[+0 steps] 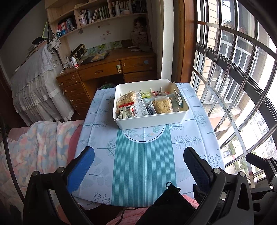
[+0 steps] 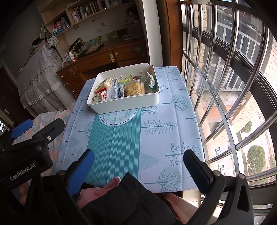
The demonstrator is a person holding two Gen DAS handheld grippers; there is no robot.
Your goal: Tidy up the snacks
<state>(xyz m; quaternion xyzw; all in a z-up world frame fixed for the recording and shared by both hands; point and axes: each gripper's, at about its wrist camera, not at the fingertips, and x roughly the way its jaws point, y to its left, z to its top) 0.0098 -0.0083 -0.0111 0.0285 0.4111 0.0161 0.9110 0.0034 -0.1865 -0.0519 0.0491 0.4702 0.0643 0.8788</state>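
A small table wears a pale blue tablecloth [image 1: 187, 138] printed with trees, a teal striped band down its middle. Beyond the table stands a wooden desk [image 1: 107, 69] with drawers, and above the desk a bookshelf [image 1: 97, 13] holds books. Left of the desk, a white lace cover [image 1: 34, 81] drapes some furniture. Right of the table runs a barred window [image 1: 233, 69].

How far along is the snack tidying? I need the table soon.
It looks essentially done: the snack packets all sit inside the white bin, and no loose packets show on the tablecloth. Nothing is in hand: the left gripper and right gripper both hang over the near edge, jaws open and empty. What may be left is only moving the bin, if wanted.
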